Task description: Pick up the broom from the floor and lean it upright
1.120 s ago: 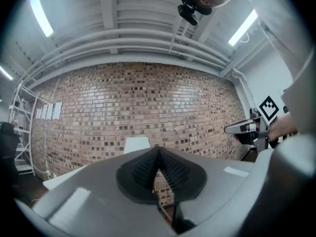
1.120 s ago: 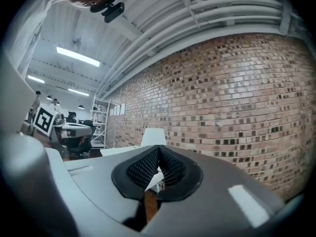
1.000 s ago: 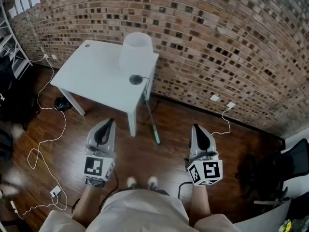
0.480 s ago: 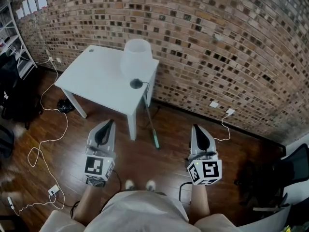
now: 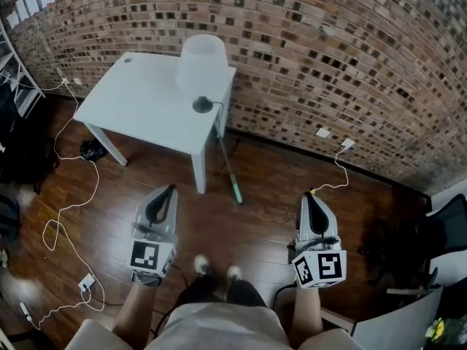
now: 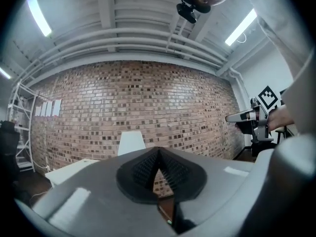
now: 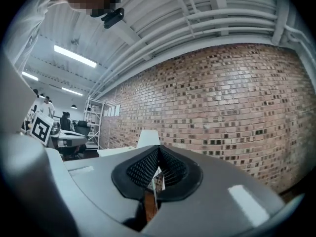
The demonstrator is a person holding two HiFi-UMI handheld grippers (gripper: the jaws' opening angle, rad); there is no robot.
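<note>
Broom: here it is, a thin pole (image 5: 228, 168) with a green end, in the middle of the head view, just right of the front leg of the white surface (image 5: 139, 100). From here I can't tell whether it lies flat on the floor (image 5: 263, 195) or rests against that corner.
Left hand-held gripper: low left of centre (image 5: 166, 194), pointing level at the brick wall (image 5: 328, 49), jaws pressed together with nothing between them.
Right hand-held gripper: low right (image 5: 310, 197), level too, jaws closed and empty, well apart from the pole.
Stage: I'd call this the approach; nothing is touched and the pick-up is not yet begun.
Doing it well: my advice is to open one pair of jaws before stooping, then come at the pole across its length, near the middle, so neither end swings.
Second hand: I'd take it higher up the pole to steer it as it tips upright.
Where to lean it: the wall or the surface's edge looks handy, with the green end planted on the boards.
Watch out: the lamp (image 5: 200, 64) stands right above that corner, and a white cable (image 5: 73, 206) loops across the floor at left.
</note>
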